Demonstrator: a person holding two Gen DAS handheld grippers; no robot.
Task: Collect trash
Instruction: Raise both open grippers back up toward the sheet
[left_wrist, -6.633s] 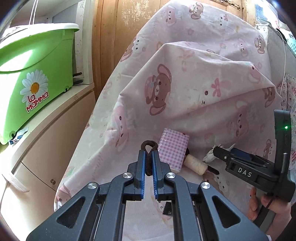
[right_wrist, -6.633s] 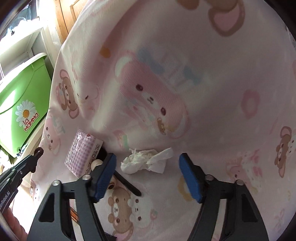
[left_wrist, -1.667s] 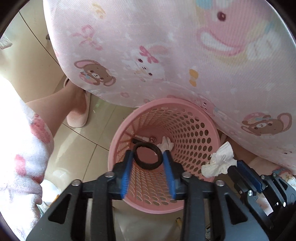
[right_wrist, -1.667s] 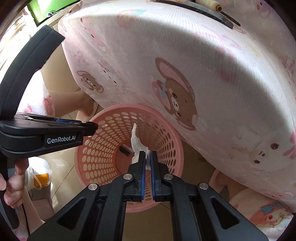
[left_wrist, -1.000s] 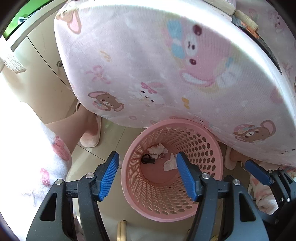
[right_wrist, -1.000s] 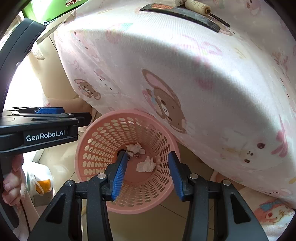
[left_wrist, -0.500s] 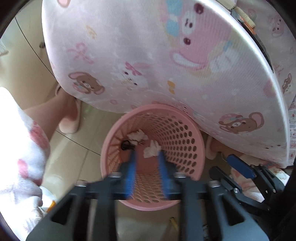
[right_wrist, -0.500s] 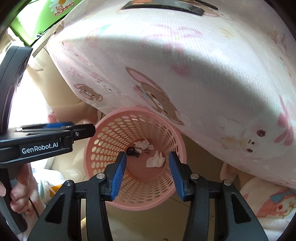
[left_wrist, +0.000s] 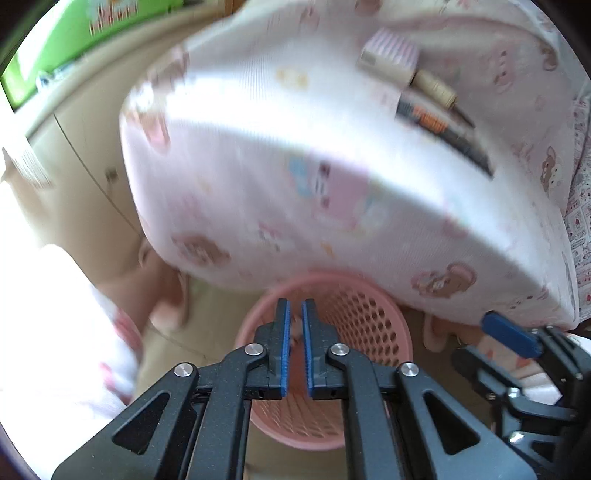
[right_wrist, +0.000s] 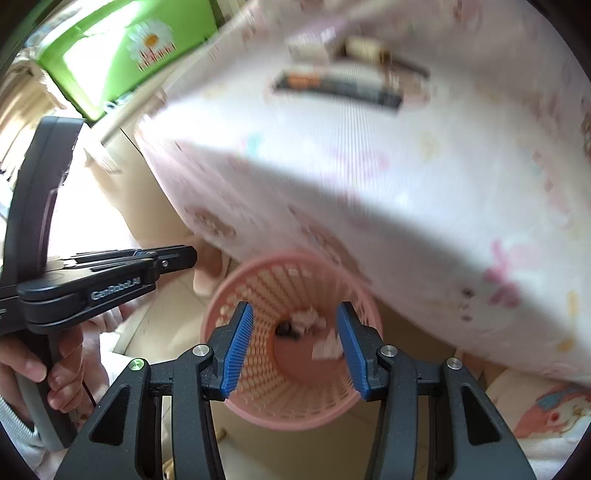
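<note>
Now that both loads have dropped, the left gripper (left_wrist: 293, 317) has drawn its jaws nearly together on nothing while the right gripper (right_wrist: 295, 332) stays spread and empty, and just beyond their tips the crumpled tissues (right_wrist: 308, 317) and dark hair tie (right_wrist: 286, 329) lie on the floor of the pink perforated basket (left_wrist: 373, 317), so this round of trash looks delivered. Farther off, both views have swung upward and smeared: the left fingers cover the basket's contents, and the items left on the bear-print sheet (left_wrist: 258, 147), a checked packet (left_wrist: 393, 55), a thread spool (left_wrist: 434, 86) and a flat dark strip (right_wrist: 336, 86), are too blurred to sort.
</note>
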